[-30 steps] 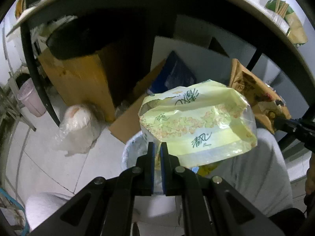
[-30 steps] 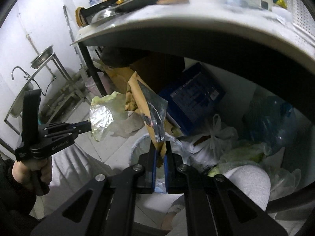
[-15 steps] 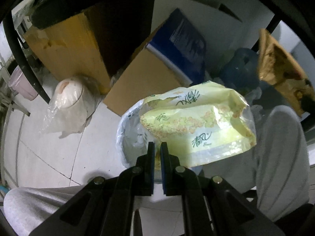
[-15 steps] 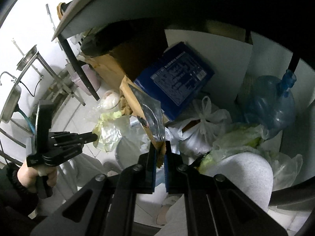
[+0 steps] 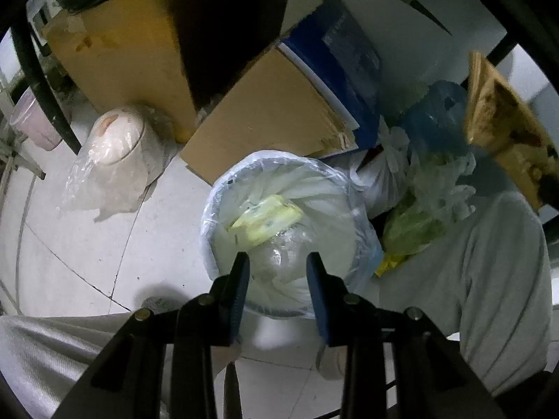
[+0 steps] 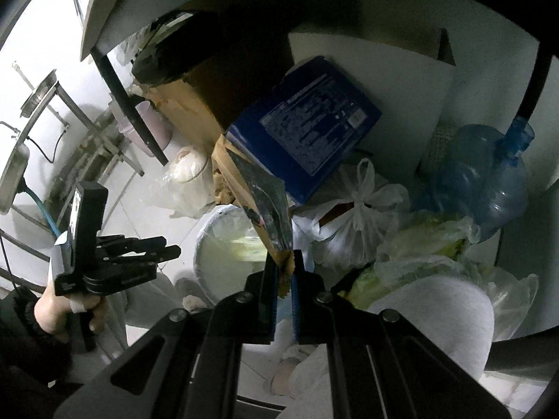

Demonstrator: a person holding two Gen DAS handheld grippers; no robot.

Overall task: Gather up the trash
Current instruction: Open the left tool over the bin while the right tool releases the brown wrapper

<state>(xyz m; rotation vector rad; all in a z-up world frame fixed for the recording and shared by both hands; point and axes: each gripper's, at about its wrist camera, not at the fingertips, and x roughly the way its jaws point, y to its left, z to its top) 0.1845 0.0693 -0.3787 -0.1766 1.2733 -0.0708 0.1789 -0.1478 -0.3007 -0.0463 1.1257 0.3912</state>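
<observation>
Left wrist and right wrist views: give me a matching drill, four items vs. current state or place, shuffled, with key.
Items:
1. yellow tissue wrapper
2. brown snack bag
3. left tongs
4. blue box

States:
A. pinched in the right tongs
B. leaning among the cardboard under the table
C. lying inside the lined bin
D. open, nothing between them

Pairs: 1-C, 2-A, 3-D, 4-B

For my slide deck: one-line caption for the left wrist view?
Left claw open above the lined trash bin, the yellow tissue wrapper lying inside it.
</observation>
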